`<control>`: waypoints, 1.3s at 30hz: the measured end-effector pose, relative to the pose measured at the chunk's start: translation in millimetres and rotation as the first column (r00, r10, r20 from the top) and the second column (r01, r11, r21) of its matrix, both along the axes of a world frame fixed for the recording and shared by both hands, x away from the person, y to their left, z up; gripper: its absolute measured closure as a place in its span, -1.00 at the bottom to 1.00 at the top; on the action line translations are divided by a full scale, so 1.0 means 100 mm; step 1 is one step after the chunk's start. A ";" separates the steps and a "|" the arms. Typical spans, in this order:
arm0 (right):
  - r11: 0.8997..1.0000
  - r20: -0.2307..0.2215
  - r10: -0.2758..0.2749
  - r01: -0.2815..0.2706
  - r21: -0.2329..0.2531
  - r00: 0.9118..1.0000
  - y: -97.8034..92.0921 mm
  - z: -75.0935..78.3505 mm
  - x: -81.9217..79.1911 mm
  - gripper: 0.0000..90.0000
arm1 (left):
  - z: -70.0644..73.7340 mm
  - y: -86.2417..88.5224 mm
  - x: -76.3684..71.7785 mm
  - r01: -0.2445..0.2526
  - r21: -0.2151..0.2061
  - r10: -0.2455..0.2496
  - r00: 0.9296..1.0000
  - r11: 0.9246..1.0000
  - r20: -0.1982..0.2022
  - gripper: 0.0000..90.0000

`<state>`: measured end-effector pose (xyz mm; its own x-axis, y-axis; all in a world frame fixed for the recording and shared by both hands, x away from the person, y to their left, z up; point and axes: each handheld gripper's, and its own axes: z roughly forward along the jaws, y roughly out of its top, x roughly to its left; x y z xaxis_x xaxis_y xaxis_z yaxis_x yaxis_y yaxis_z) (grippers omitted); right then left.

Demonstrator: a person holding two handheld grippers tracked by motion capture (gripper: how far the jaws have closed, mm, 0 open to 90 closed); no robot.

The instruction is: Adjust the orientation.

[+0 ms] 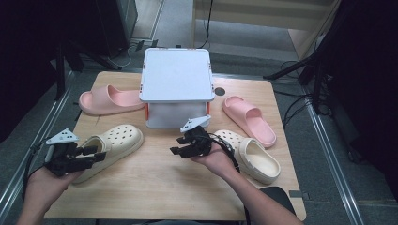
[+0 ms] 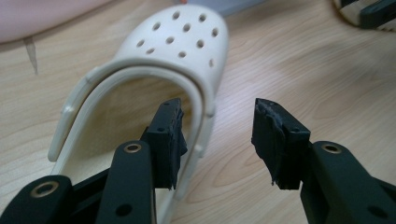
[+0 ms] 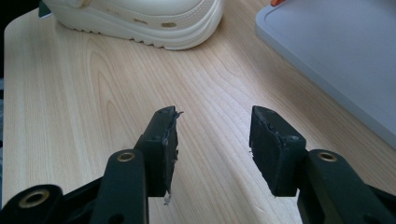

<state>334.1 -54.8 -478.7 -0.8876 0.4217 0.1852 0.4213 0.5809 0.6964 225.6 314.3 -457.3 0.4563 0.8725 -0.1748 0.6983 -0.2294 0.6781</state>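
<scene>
No brand or writing can be read on anything. The left hand-held gripper sits low at the bench front left, held from below, its jaws wide apart and empty, straddling the heel rim of the left clog; that clog's long axis runs diagonally, toe toward the box. The right hand-held gripper hovers mid-bench, pointing left, jaws also wide and empty. The right clog lies behind it. Pink slides flank the box.
</scene>
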 end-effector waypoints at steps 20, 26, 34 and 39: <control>1.000 -0.002 -0.011 0.011 0.005 1.000 -0.02 -0.01 0.03 0.18 | -0.15 -0.07 0.25 0.064 -0.004 -0.064 0.997 0.998 -0.033 0.72; 0.999 0.008 -0.036 0.036 0.012 0.999 -0.09 0.02 0.03 0.18 | 0.00 -0.18 0.24 0.092 -0.009 -0.092 0.996 0.996 0.003 0.73; 0.998 0.039 -0.056 0.056 0.012 0.998 -0.20 0.07 -0.09 0.18 | 0.10 -0.53 0.32 0.185 -0.043 -0.185 0.983 0.982 0.000 0.72; 0.996 0.061 -0.088 0.087 0.019 0.994 -0.31 0.09 -0.17 0.18 | 0.08 -0.78 0.42 0.241 -0.043 -0.242 0.970 0.970 -0.014 0.72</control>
<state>317.6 -86.0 -469.5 -0.8575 0.4954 0.1389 0.4260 0.5321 0.7317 267.4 236.5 -449.2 0.6490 0.7287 -0.2186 0.6382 -0.3651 0.6778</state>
